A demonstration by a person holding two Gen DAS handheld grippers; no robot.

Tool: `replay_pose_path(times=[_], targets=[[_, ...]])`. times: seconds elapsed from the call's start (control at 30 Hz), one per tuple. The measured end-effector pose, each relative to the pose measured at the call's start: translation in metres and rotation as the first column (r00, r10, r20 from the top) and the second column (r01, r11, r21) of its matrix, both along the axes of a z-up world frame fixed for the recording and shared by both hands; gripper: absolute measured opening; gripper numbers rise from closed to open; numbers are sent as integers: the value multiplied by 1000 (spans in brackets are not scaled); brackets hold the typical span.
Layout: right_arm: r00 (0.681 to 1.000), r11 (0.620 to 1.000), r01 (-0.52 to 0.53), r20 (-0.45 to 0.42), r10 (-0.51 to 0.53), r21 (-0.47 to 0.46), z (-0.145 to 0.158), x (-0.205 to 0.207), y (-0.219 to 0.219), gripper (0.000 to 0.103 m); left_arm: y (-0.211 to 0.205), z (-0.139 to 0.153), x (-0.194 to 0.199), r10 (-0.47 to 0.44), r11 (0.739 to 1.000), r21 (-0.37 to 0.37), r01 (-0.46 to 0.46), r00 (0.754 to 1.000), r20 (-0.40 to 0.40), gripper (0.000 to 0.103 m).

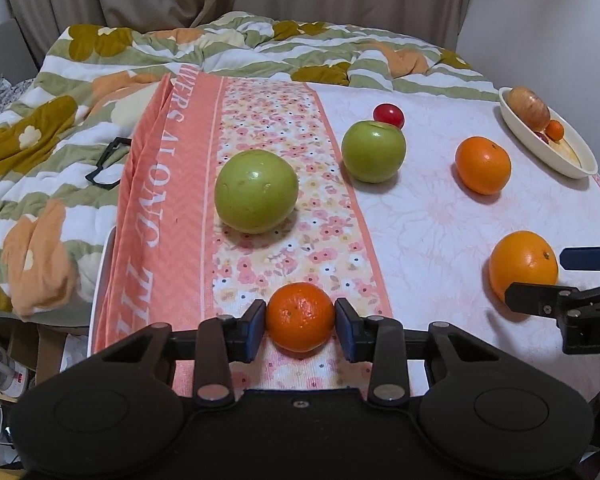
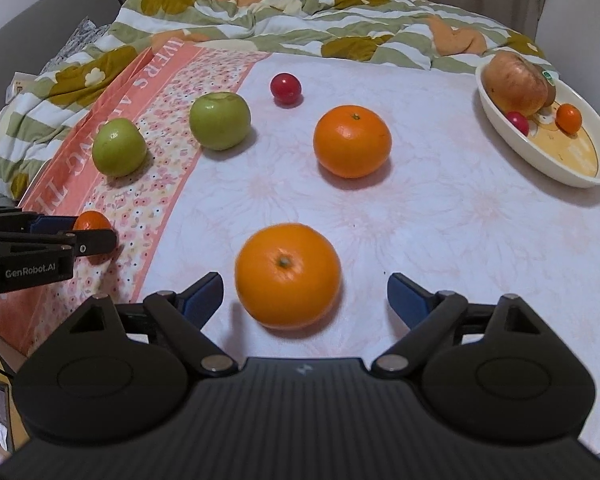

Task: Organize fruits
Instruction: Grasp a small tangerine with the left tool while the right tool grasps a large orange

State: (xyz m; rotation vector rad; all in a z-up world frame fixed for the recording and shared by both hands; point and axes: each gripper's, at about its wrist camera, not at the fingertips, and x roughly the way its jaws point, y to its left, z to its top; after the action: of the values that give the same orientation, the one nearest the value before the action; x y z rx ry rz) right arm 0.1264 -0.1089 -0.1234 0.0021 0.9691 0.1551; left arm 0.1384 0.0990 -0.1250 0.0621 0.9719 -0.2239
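Orange mandarin (image 1: 300,317) clenched by left claw (image 1: 300,325) near table edge | right claw (image 2: 305,298) released, straddling orange (image 2: 287,275)

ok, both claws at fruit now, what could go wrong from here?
1. The left claw pinches the small orange mandarin only at its blue pad tips; the round fruit might slip out on lifting.
2. The right claw is open around the large orange, which sits off-centre toward its left pad, so closing may nudge or roll it.
3. The white oval dish already holds several fruits and sits at the table's corner, so added fruit could roll out.
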Motion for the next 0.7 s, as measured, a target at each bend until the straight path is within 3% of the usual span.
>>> replay_pose_path(times=[0.13, 0.2, 0.37, 0.7], targets=[[1000, 1000, -19, -16, 19, -1, -2, 6, 3, 92, 1, 0, -3, 2, 1000, -10, -2, 1000, -3, 40], [999, 999, -41, -27, 41, 3, -4, 8, 6, 75, 1, 1, -5, 1, 1000, -11, -1, 1000, -5, 40], [997, 997, -67, -30, 66, -31, -3, 11, 14, 75, 0, 8, -12, 0, 1000, -17, 0, 1000, -3, 40], [997, 997, -77, -16, 77, 18, 29, 1, 8, 74, -10, 41, -23, -18, 999, -34, 20, 999, 43, 40]])
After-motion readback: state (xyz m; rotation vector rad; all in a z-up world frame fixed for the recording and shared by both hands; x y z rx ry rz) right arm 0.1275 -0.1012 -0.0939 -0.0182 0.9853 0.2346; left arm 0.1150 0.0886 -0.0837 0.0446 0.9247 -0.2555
